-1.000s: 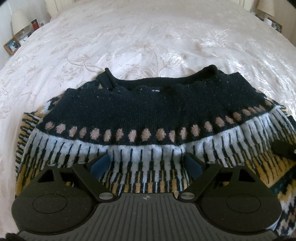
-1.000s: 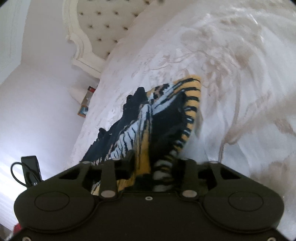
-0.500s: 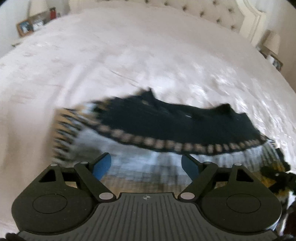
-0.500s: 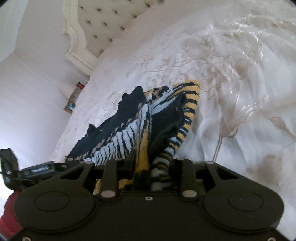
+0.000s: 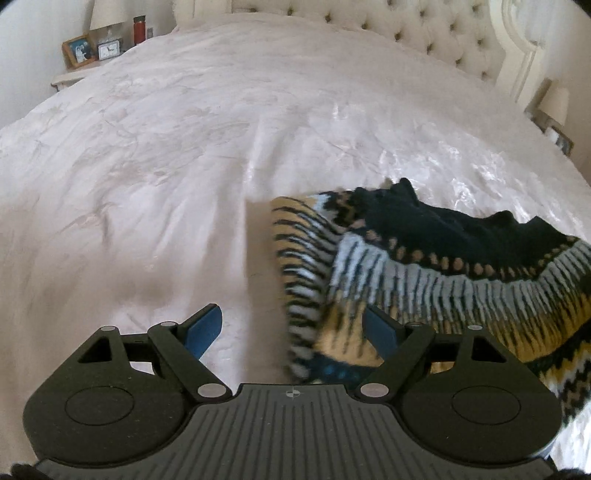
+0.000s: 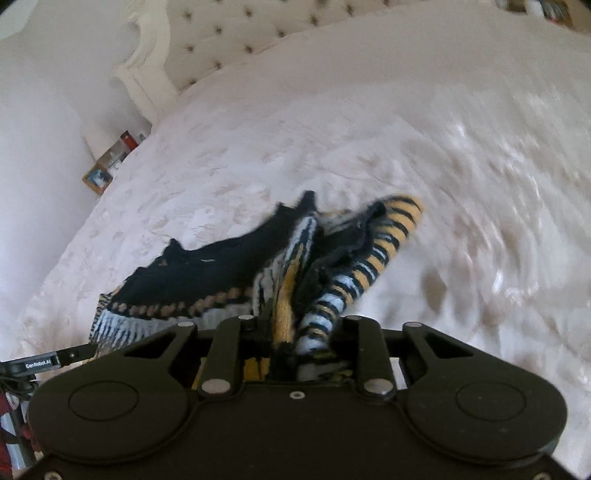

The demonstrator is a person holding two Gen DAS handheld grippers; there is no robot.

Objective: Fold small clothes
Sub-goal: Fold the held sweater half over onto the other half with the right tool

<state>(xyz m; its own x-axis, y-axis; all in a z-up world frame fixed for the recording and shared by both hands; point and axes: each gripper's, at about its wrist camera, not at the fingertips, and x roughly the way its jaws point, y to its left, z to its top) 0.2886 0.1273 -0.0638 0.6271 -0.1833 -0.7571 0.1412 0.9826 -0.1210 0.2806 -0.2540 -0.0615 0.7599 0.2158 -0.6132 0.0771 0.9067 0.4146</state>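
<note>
A bedroom in a home

A wide bed spread with a white floral-patterned bedspread (image 5: 166,155) fills both views; behind it stands a cream button-tufted headboard (image 5: 406,33) with a carved frame; on the bedside table (image 5: 70,75) at one side sit a framed photograph (image 5: 78,51), a small clock (image 5: 109,49), a red bottle (image 5: 139,29) and the foot of a lamp (image 5: 107,14); at the other side of the bed a second lamp (image 5: 554,101) stands against the plain pale wall (image 6: 40,122).
</note>
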